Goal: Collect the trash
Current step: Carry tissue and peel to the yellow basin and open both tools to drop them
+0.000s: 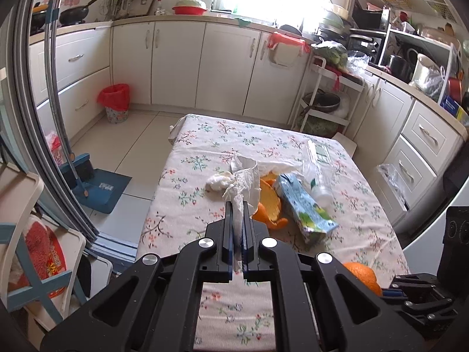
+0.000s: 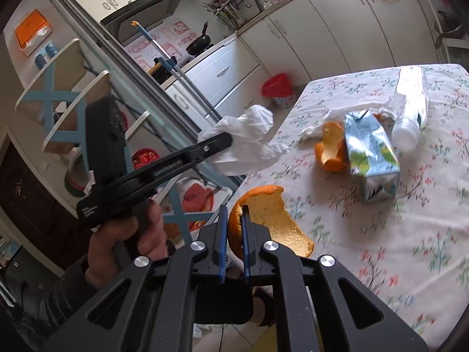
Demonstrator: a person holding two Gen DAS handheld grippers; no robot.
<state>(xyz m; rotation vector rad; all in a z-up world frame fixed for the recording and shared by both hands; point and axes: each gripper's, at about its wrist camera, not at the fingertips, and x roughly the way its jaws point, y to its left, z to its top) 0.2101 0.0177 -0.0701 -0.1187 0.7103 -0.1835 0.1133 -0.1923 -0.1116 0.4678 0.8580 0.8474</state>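
White kitchen cabinets (image 1: 178,64) ran along the walls behind a table with a floral tablecloth (image 1: 205,146). On the floor by the cabinets stood a small trash bin lined with a red bag (image 1: 115,102), well apart from the table, and a blue dustpan and brush (image 1: 96,182) leaned nearer the table's left side.

The left gripper (image 1: 238,205) was clamped on a crumpled white tissue (image 1: 244,182), held up over the table's near left part. In the right wrist view the same left gripper (image 2: 227,140) showed from the side, gripped by the person's left hand (image 2: 129,234).

The right gripper (image 2: 234,214) was pinched on a large piece of orange peel (image 2: 272,214), lifted above the table's edge.

On the cloth lay another orange peel (image 1: 268,202) touching a flattened blue-and-green drink carton (image 1: 304,205), a clear plastic bottle (image 1: 316,170) just beside the carton, and a small white wad (image 1: 218,182) near the peel.
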